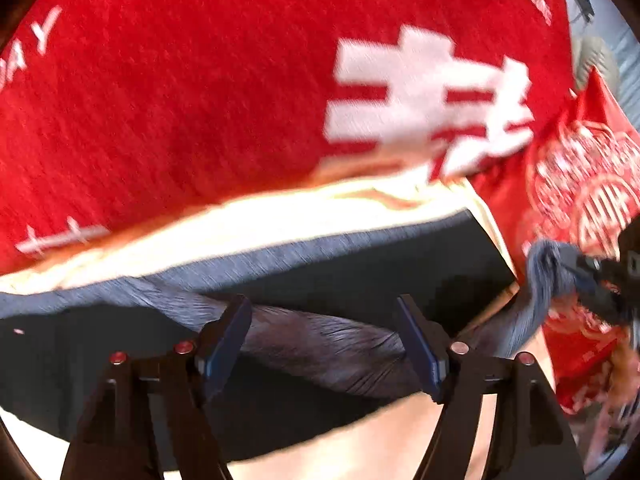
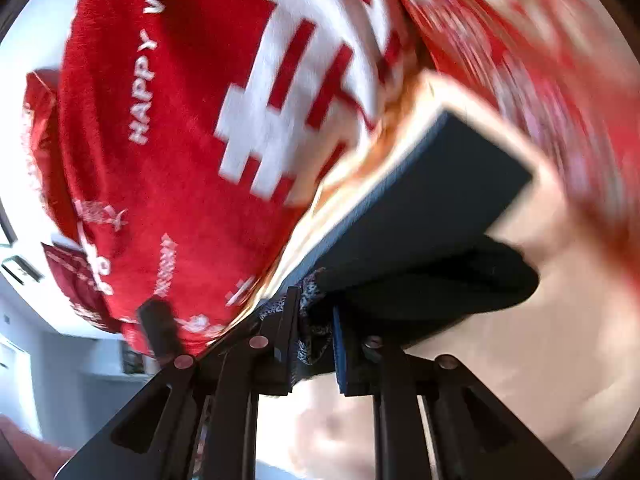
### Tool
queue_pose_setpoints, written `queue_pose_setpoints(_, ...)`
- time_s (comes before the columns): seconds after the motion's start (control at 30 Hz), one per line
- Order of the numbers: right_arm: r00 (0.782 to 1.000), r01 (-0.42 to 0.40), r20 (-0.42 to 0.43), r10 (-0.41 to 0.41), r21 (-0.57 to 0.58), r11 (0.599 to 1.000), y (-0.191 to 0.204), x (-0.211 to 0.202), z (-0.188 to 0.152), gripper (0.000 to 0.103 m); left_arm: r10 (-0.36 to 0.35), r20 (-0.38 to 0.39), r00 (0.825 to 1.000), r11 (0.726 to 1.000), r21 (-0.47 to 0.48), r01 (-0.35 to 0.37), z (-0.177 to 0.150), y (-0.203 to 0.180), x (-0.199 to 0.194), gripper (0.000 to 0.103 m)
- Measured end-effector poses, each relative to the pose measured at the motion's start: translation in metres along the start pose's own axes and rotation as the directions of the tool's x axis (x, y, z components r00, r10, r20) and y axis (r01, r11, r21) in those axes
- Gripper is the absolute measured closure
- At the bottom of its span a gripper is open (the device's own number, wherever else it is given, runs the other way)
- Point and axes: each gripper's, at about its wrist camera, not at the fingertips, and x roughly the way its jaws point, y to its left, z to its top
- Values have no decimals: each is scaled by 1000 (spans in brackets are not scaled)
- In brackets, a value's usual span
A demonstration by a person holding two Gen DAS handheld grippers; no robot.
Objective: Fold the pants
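The pants (image 1: 312, 264) are dark blue-grey and lie on a pale cream surface (image 1: 240, 216). In the left wrist view my left gripper (image 1: 324, 340) is open, its blue-padded fingers (image 1: 224, 340) wide apart over a gathered fold of the fabric. My right gripper (image 1: 600, 276) shows at the right edge, pinching a bunched corner of the pants. In the right wrist view my right gripper (image 2: 316, 332) is shut on that bunched cloth, and the pants (image 2: 420, 208) stretch away from it, lifted and taut.
A red blanket (image 1: 180, 100) with white characters and lettering lies beyond the pants and fills the upper part of both views (image 2: 160, 160). A red patterned cloth (image 1: 580, 184) lies at the right. Room walls (image 2: 60, 360) show at the lower left.
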Motion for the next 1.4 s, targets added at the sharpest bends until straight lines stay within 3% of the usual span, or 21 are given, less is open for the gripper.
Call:
queue_pose_setpoints(0.1, 994, 107, -13, -108, -57, 993, 1, 15, 41, 81, 78, -3, 997, 997, -20, -78, 3, 12, 2, 28)
queue_pose_setpoints(0.17, 976, 216, -10, -220, -138, 966, 10, 24, 57, 63, 118, -17, 993, 992, -41, -118, -2, 22, 4, 28)
queue_pose_setpoints(0.2, 969, 243, 2, -246, -166, 956, 13, 23, 59, 40, 136, -31, 990, 989, -49, -137, -6, 28, 6, 28)
queue_pose_setpoints(0.23, 963, 268, 25, -269, -197, 943, 18, 20, 57, 31, 161, -50, 986, 985, -57, -164, -10, 34, 10, 28)
queue_pose_setpoints(0.33, 954, 298, 27, -299, -202, 933, 15, 16, 37, 31, 226, -97, 969, 969, -80, -234, -21, 51, 25, 28)
queue_pose_setpoints(0.4, 928, 369, 8, -372, -165, 915, -2, 20, 25, 33, 276, -121, 954, 953, -97, -288, -26, 64, 36, 28)
queue_pose_setpoints(0.47, 884, 461, -28, -468, -126, 878, -27, 30, 13, 45, 290, -140, 947, 943, -127, -308, -30, 77, 45, 28)
queue_pose_setpoints(0.57, 869, 489, -55, -492, -59, 870, -57, 44, 8, 50, 305, -161, 939, 931, -157, -329, -35, 89, 55, 28)
queue_pose_setpoints(0.6, 869, 491, -47, -493, -43, 870, -62, 47, 9, 63, 308, -165, 937, 929, -159, -333, -36, 90, 57, 28)
queue_pose_setpoints(0.63, 867, 496, -33, -497, -30, 868, -65, 49, 11, 86, 313, -170, 934, 927, -160, -340, -37, 92, 60, 28)
queue_pose_setpoints(0.7, 864, 503, 18, -502, -55, 863, -55, 46, 14, 90, 329, -173, 928, 923, -147, -354, -39, 93, 65, 28)
queue_pose_setpoints(0.8, 821, 568, 35, -569, -149, 810, -47, 44, 7, 90, 371, -169, 913, 909, -136, -394, -40, 96, 72, 13)
queue_pose_setpoints(0.83, 804, 589, -1, -595, -143, 796, -57, 47, 6, 80, 366, -178, 914, 910, -139, -391, -39, 99, 71, 13)
queue_pose_setpoints(0.9, 794, 604, -9, -608, -112, 789, -66, 39, 8, 62, 372, -189, 909, 907, -132, -399, -33, 99, 65, 13)
queue_pose_setpoints(0.93, 793, 605, 1, -610, -132, 786, -57, 30, 8, 62, 364, -161, 917, 915, -122, -384, -29, 96, 56, 13)
queue_pose_setpoints(1.03, 846, 531, 81, -526, -209, 821, -23, 10, 5, 62, 341, -84, 936, 935, -73, -347, -17, 82, 45, 13)
queue_pose_setpoints(1.07, 869, 491, 82, -489, -279, 826, -5, 16, 6, 62, 331, -84, 940, 940, -60, -336, -12, 76, 52, 13)
queue_pose_setpoints(1.17, 889, 430, 27, -458, -394, 812, 17, 58, 15, 62, 327, -107, 939, 940, -66, -335, -2, 67, 79, 13)
queue_pose_setpoints(1.23, 888, 408, -14, -460, -436, 802, 15, 87, 20, 62, 345, -102, 933, 932, -81, -353, 2, 66, 96, 13)
queue_pose_setpoints(1.3, 862, 428, -46, -505, -468, 773, 9, 120, 22, 64, 355, -76, 932, 927, -102, -361, 6, 70, 102, 13)
queue_pose_setpoints(1.4, 864, 454, 33, -502, -482, 749, 6, 128, 40, 72, 373, -53, 926, 918, -126, -376, 15, 85, 107, 13)
